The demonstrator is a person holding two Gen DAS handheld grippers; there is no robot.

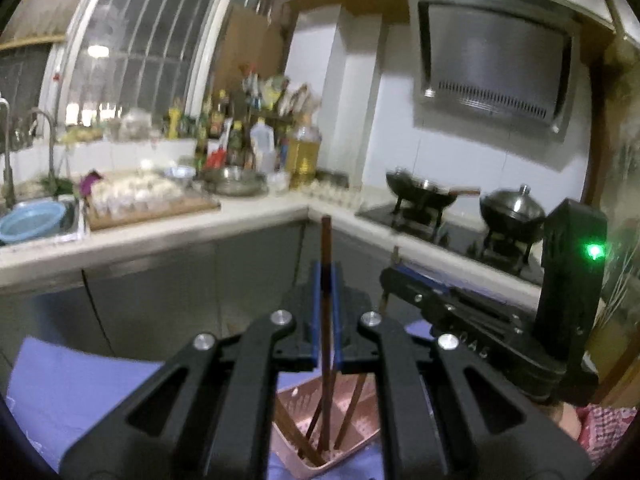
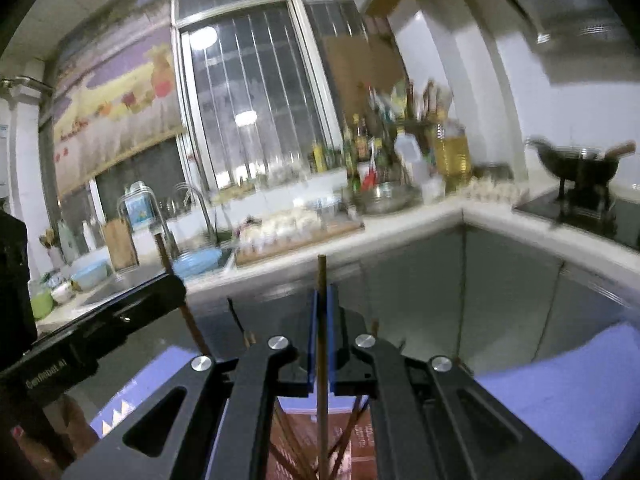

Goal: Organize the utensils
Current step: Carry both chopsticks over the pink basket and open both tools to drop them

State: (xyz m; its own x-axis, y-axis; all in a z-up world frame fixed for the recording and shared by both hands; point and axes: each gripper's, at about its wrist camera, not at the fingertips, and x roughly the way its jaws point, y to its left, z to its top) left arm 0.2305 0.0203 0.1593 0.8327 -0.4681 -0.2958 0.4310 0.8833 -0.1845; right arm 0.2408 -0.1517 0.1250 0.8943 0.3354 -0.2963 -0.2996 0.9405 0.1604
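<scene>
In the left wrist view my left gripper (image 1: 326, 270) is shut on a dark brown chopstick (image 1: 326, 240). The stick stands upright, and its lower end reaches down into a copper-coloured perforated tray (image 1: 360, 436). Several more chopsticks (image 1: 352, 408) lean in that tray. My right gripper (image 1: 394, 276) shows to the right, level with the left one. In the right wrist view my right gripper (image 2: 322, 294) is shut on a lighter brown chopstick (image 2: 321, 272), upright over the tray (image 2: 362, 440). My left gripper (image 2: 174, 286) is at the left with its dark chopstick (image 2: 163, 250).
A blue-violet cloth (image 1: 80, 384) lies under the tray. Beyond is an L-shaped kitchen counter (image 1: 240, 216) with a sink and blue basin (image 1: 32, 220), a wooden board (image 1: 152, 208), bottles (image 1: 304, 152) and two woks (image 1: 424, 194) on a hob. Steel cabinet fronts (image 2: 500, 300) stand below.
</scene>
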